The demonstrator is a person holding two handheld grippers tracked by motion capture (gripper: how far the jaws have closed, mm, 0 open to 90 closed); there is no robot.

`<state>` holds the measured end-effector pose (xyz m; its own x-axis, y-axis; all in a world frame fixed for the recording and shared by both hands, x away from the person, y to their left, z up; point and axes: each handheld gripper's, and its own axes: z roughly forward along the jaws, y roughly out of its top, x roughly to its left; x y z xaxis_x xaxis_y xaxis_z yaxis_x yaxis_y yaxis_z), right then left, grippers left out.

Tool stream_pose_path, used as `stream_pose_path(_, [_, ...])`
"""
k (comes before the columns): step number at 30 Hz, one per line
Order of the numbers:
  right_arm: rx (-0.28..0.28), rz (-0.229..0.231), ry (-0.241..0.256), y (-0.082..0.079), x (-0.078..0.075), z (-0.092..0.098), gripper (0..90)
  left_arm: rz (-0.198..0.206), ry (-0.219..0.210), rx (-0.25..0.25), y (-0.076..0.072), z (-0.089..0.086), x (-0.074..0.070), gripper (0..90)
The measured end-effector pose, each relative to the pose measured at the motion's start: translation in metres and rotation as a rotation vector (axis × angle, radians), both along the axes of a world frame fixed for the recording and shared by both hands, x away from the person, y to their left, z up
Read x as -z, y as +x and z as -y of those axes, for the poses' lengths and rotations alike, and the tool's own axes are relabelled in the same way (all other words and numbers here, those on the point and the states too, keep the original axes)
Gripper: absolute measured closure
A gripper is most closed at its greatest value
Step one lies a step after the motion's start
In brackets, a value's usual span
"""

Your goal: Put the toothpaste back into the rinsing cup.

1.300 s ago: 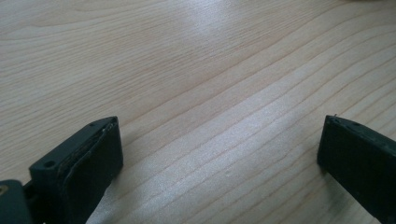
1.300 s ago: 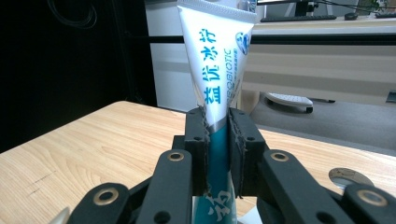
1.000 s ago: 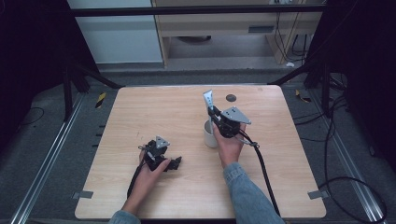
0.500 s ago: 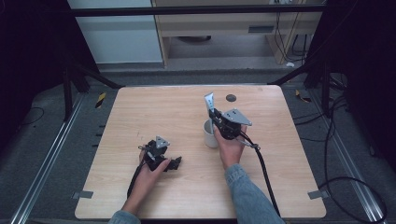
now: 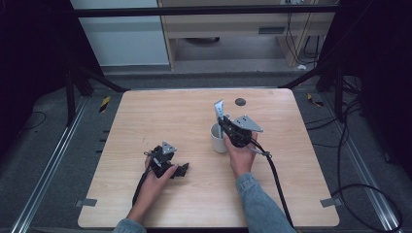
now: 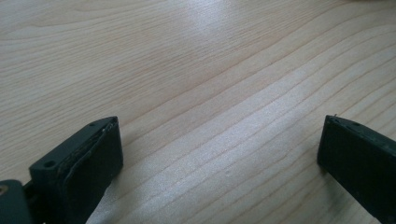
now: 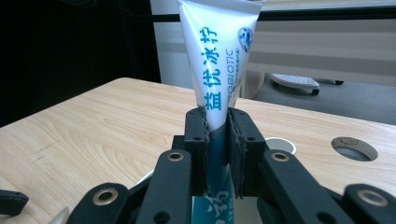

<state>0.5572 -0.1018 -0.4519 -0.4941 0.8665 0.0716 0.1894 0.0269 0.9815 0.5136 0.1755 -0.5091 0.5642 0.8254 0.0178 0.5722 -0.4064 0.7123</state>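
Across the centre of the high view lies the pale wood worktop (image 5: 145,121), with a round grommet hole (image 5: 240,102) near its upper edge. Right of centre stands a white cup (image 5: 217,138). Directly over it, the right tool (image 5: 222,120) is clamped on a toothpaste tube (image 5: 218,108); in the right gripper view the jaws pinch the tube (image 7: 219,70) at mid-body, flat crimped end up, cap end hidden below the jaws. Tube reads roughly upright, slightly tilted. Whether its lower end is already inside the cup cannot be told. In the lower left of the high view, the left tool (image 5: 170,167) rests low on the worktop; the left gripper view shows its jaws spread wide, nothing between them, bare wood only.

Risks, judged: the tube is soft, so a tight pinch may buckle it or let it pivot. If lowered off-centre, its end may catch the rim and tip the light, unsteadied cup. Released while leaning, it may topple the cup.
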Motion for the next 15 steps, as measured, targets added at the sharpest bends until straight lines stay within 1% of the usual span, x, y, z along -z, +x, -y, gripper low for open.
stream_pose_path(15, [-0.014, -0.004, -0.011, -0.0016, -0.001, 0.0024, 78.1, 0.0, 0.0, 0.0, 0.0, 0.0, 0.0, 0.0])
